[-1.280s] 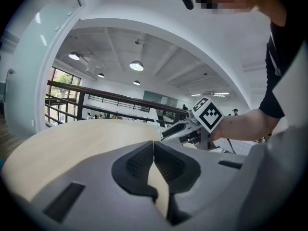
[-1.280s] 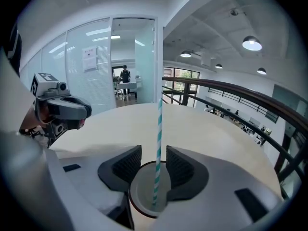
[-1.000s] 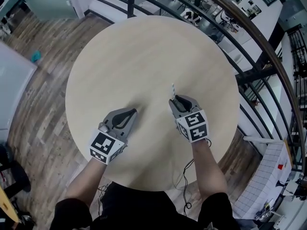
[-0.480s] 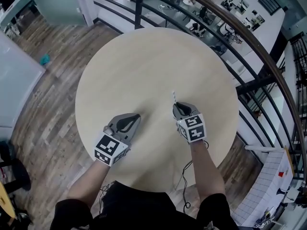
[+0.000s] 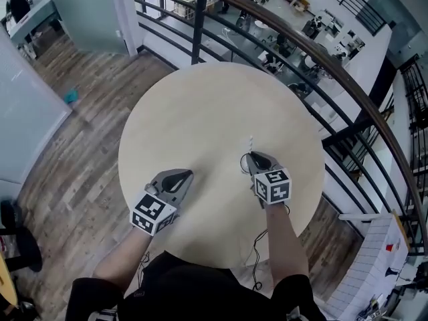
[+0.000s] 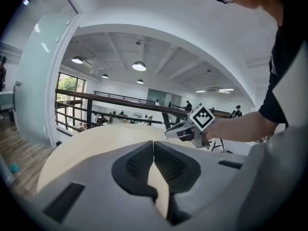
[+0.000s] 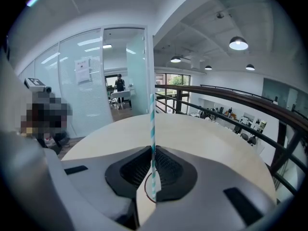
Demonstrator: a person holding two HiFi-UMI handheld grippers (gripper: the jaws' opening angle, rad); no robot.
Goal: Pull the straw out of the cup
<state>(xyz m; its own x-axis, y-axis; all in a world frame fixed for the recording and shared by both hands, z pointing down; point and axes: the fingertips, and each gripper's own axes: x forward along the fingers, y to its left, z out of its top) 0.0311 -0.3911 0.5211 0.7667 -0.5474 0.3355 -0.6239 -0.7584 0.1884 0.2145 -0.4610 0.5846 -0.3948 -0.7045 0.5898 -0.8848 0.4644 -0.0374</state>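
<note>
A white straw with teal stripes [image 7: 152,124] stands upright between the pads of my right gripper [image 7: 153,150], which is shut on it. In the head view the straw [image 5: 251,142] pokes up past the right gripper [image 5: 250,155] over the right half of the round pale wooden table [image 5: 200,105]. A thin dark ring [image 7: 139,194] shows through the gap under the jaws; I cannot tell whether it is the cup's rim. No cup shows in the head view. My left gripper [image 5: 186,174] is shut with nothing in it, its tips touching [image 6: 154,143], level with the right gripper [image 6: 168,134].
A dark metal railing [image 5: 314,52] curves round the far and right side of the table, with a lower floor beyond it. Wooden flooring [image 5: 60,152] lies to the left. A black cable [image 5: 257,243] hangs under my right arm. A glass wall [image 7: 96,81] stands behind the table.
Both grippers have risen above the table top. The right one carries the straw up with it. The head view has tilted toward the railing.
</note>
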